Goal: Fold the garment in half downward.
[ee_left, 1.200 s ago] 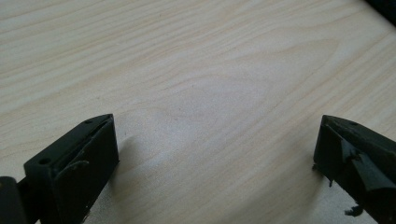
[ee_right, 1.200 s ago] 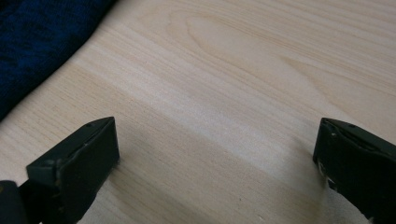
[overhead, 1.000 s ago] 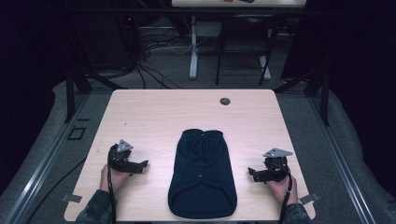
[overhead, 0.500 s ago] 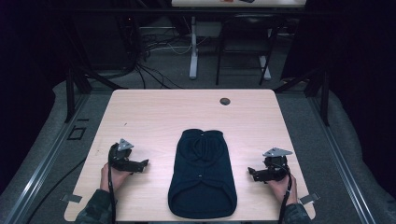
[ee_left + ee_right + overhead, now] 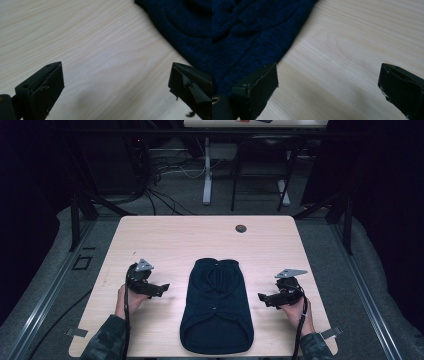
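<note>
The left gripper (image 5: 161, 289) rests on the table just left of the dark navy knitted garment (image 5: 216, 307), its black jaws spread wide with nothing but bare wood between them. The right gripper (image 5: 263, 297) sits just right of the garment, jaws likewise wide apart and empty. Each points inward at the garment without touching it. The garment lies flat on the near middle of the pale wooden table (image 5: 175, 237). Well beyond the garment, near the table's far edge, is a small dark round disc (image 5: 241, 228).
</note>
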The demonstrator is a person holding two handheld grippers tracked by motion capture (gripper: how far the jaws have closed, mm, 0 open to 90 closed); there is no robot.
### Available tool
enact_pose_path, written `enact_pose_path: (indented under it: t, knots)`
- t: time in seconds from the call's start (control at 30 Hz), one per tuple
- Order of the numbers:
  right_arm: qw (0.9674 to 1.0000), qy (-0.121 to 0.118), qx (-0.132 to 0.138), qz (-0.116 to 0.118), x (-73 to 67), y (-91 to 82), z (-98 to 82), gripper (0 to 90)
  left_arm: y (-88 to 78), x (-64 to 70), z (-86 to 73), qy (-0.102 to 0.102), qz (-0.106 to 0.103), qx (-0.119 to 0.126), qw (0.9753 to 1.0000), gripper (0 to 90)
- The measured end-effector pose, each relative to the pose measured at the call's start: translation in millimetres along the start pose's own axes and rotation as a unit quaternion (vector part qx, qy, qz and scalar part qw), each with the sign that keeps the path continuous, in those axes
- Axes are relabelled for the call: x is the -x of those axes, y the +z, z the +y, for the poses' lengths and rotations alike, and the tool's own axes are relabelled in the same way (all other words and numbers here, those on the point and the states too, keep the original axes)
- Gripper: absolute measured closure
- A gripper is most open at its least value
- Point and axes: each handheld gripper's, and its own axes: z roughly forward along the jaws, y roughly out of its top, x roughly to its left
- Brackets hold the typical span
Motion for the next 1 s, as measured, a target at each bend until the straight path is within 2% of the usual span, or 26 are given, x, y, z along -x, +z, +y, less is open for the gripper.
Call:
enact_pose_path:
  t: [0.27, 0.37, 0.43, 0.5, 0.67, 0.7, 0.73, 0.9, 0.97, 1.0]
  knots:
    - [0.9995, -0.015, -0.013, 0.025, -5.6, 16.4, 24.1, 2.8, 23.5, 12.9, 35.1, 0.024, -0.023, -0.014, 0.9994, 0.1]
    - [0.9990, -0.020, -0.022, 0.033, -8.3, 26.5, 37.3, 1.8, 32.2, 17.5, 50.7, 0.019, -0.034, -0.018, 0.9991, 0.2]
    - [0.9989, -0.018, -0.025, 0.035, -9.1, 29.0, 41.0, 1.3, 34.3, 18.3, 54.1, 0.019, -0.036, -0.018, 0.9990, 0.2]
    - [0.9984, -0.026, -0.032, 0.040, -11.6, 36.2, 52.5, 0.6, 39.5, 20.0, 60.1, 0.020, -0.043, -0.018, 0.9987, 0.2]
    - [0.9976, -0.035, -0.035, 0.048, -17.4, 50.0, 71.2, 0.8, 58.1, 25.8, 75.7, 0.022, -0.055, -0.027, 0.9979, 0.1]
    - [0.9976, -0.032, -0.035, 0.050, -18.4, 52.4, 74.4, 2.0, 61.7, 26.7, 78.7, 0.019, -0.058, -0.028, 0.9978, 0.2]
    - [0.9974, -0.040, -0.033, 0.049, -19.0, 55.4, 78.4, 4.7, 65.2, 27.3, 81.7, 0.018, -0.061, -0.029, 0.9976, 0.2]
    - [0.9960, -0.038, -0.055, 0.060, -20.0, 73.2, 95.3, 5.1, 83.0, 32.7, 92.4, 0.023, -0.068, -0.043, 0.9965, 0.2]
    - [0.9962, -0.034, -0.055, 0.059, -20.8, 81.8, 103.2, 5.3, 89.8, 35.6, 95.2, 0.028, -0.065, -0.047, 0.9964, 0.2]
    - [0.9960, -0.030, -0.056, 0.062, -21.1, 84.4, 105.5, 8.1, 93.0, 36.7, 96.4, 0.027, -0.066, -0.051, 0.9961, 0.2]
